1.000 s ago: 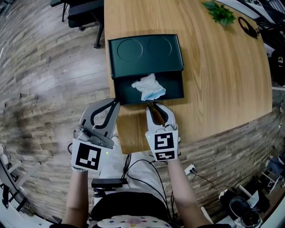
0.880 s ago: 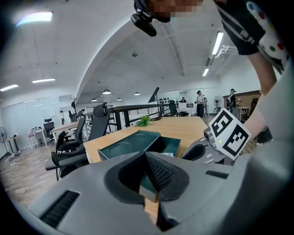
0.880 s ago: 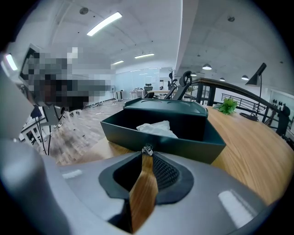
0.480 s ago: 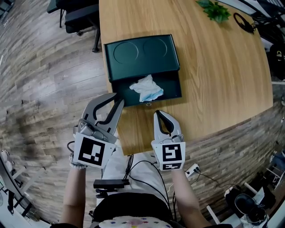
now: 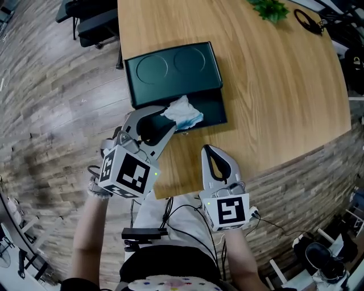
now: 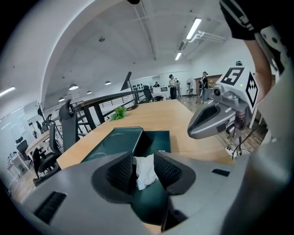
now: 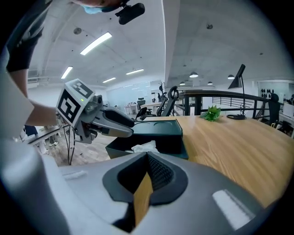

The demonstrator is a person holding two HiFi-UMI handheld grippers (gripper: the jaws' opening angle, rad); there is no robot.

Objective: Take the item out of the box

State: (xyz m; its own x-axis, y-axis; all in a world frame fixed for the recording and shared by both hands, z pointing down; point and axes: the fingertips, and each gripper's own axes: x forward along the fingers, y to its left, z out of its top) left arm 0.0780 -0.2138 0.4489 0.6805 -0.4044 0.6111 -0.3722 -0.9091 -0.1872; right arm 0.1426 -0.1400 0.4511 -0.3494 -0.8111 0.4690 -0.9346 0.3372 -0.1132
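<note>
A dark green box (image 5: 170, 71) lies on the wooden table with its drawer (image 5: 211, 111) pulled out toward me. A crumpled white and pale blue tissue (image 5: 183, 112) lies in the drawer. My left gripper (image 5: 158, 118) reaches over the drawer's front left corner and its jaws are opening. In the left gripper view the tissue (image 6: 146, 169) shows between the pads, which do not press on it. My right gripper (image 5: 212, 150) is shut on nothing above the table's near edge, well back from the drawer. From the right gripper view I see the box (image 7: 158, 126) and tissue (image 7: 144, 147) ahead.
A small green plant (image 5: 272, 8) and a black looped cable (image 5: 307, 20) lie at the table's far end. An office chair (image 5: 85, 23) stands on the wood floor left of the table. Cables hang by my lap. People stand far off in the left gripper view.
My left gripper has moved forward to the drawer's front corner and opened its jaws. My right gripper has drawn back from the drawer front toward the table's near edge and shut.
</note>
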